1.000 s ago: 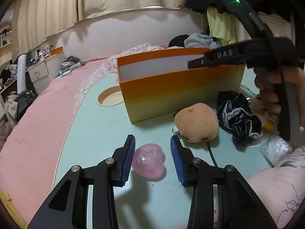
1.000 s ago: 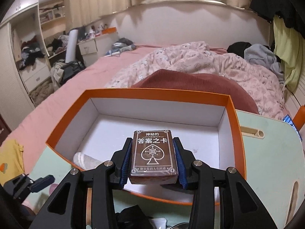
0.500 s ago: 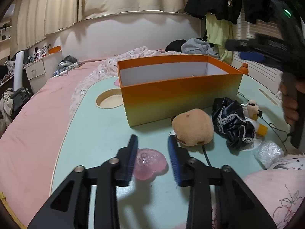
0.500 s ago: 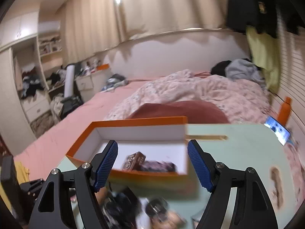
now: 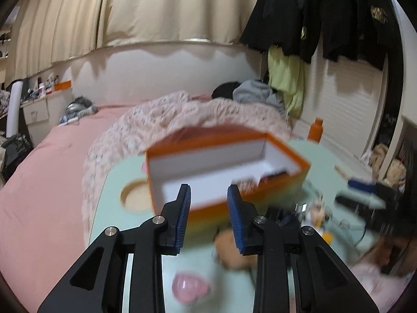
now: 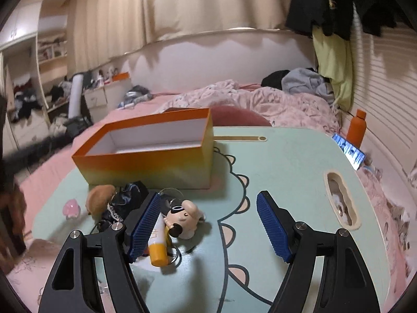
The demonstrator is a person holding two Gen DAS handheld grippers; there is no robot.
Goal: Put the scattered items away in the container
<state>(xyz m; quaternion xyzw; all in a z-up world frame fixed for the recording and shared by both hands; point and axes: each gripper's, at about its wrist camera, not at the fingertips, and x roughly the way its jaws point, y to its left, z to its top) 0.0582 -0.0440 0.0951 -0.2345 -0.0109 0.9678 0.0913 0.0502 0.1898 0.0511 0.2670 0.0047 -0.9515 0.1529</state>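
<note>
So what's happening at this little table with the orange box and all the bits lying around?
A person is tidying loose items into the orange box with two handheld grippers. Right now neither holds anything. The right gripper, jaws wide open, hangs over the pile in front of the box: a cartoon figure toy, a tube and a brown plush. The left gripper is open too, with a pink heart-shaped item on the table below it.

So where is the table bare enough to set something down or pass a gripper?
Bare table runs right of the box, out to the phone and the slot. It is crowded in front of the box: plush, dark cloth, doll, tube and pink heart.
</note>
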